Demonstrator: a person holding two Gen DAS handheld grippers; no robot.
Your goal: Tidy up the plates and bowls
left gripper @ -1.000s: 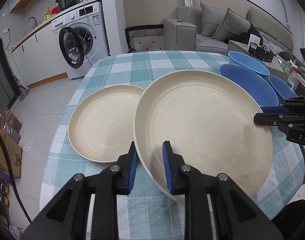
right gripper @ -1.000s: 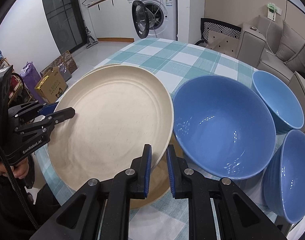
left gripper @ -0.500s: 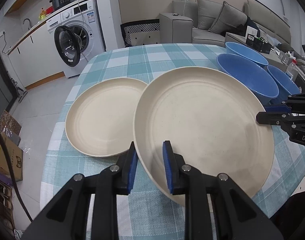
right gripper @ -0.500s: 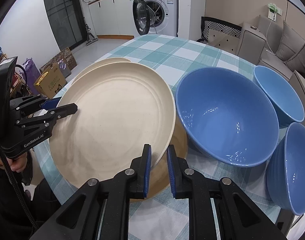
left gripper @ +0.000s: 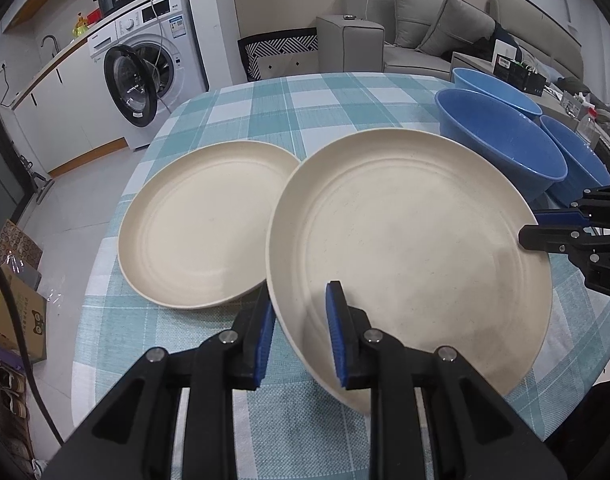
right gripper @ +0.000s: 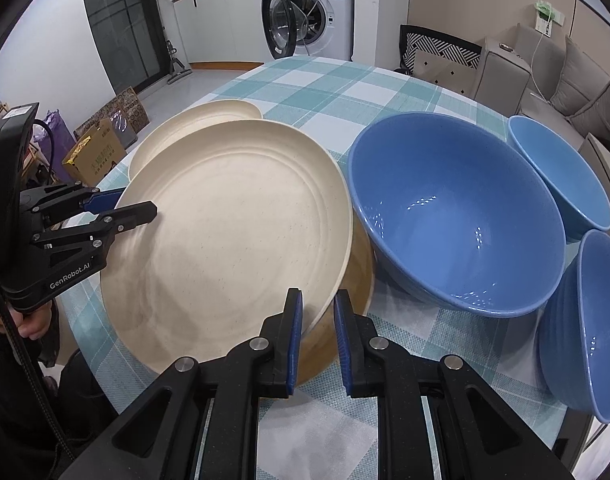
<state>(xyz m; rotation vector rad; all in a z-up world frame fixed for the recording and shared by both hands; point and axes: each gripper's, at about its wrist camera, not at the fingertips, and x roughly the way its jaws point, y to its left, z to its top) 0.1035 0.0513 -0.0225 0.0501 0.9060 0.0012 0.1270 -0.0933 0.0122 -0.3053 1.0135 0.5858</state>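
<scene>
Both grippers hold one cream plate (left gripper: 409, 248) by opposite rims, raised and tilted above the table. My left gripper (left gripper: 299, 334) is shut on its near rim; it also shows in the right wrist view (right gripper: 123, 210). My right gripper (right gripper: 317, 332) is shut on the plate's (right gripper: 229, 240) other rim; it shows in the left wrist view (left gripper: 545, 226). A darker plate (right gripper: 361, 276) lies under the held one. Another cream plate (left gripper: 201, 224) lies flat to the left. Three blue bowls stand to the right, a large bowl (right gripper: 457, 216) and two smaller bowls (right gripper: 561, 172) (right gripper: 585, 332).
The round table wears a teal checked cloth (left gripper: 289, 108). A washing machine (left gripper: 145, 68) with its door open stands beyond the table, and a grey sofa (left gripper: 445, 36) at the back. Cardboard boxes (right gripper: 101, 152) sit on the floor by the table.
The held plate has lifted and drawn back a little with both grippers; the flat cream plate and the bowls now show farther from it. Both grips are unchanged.
</scene>
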